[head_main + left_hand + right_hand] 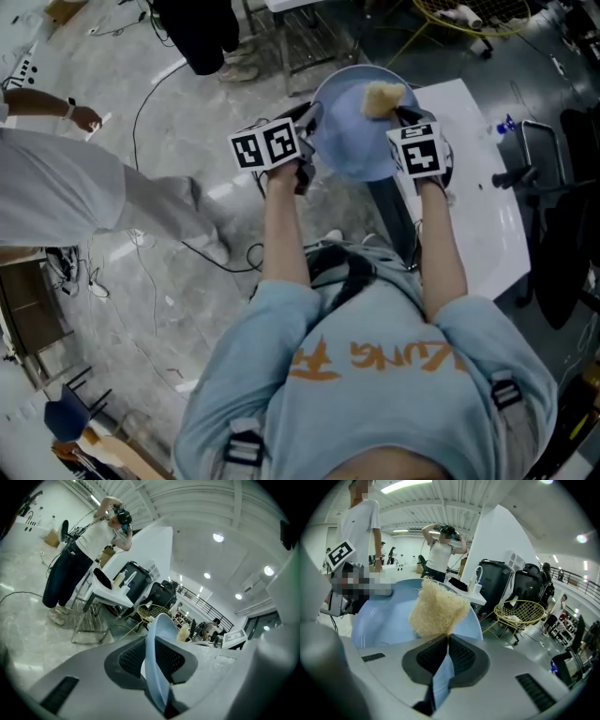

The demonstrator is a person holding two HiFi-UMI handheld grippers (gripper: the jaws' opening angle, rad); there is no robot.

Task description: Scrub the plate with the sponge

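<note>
A light-blue plate [349,136] is held in the air over the left edge of a white table [478,197]. My left gripper [311,122] is shut on the plate's left rim; in the left gripper view the plate [157,663] stands edge-on, clamped between the pads. My right gripper [399,111] is shut on a pale yellow fibrous sponge [382,97]. The sponge lies against the upper right part of the plate's face. In the right gripper view the sponge [438,607] sticks out from the pads in front of the plate [379,620].
A person in white [75,183] stands at the left; another person [84,550] stands farther off by a small table. A black chair [574,216] is beside the white table's right side. A yellow wire chair [520,613] stands behind. Cables lie on the floor [159,272].
</note>
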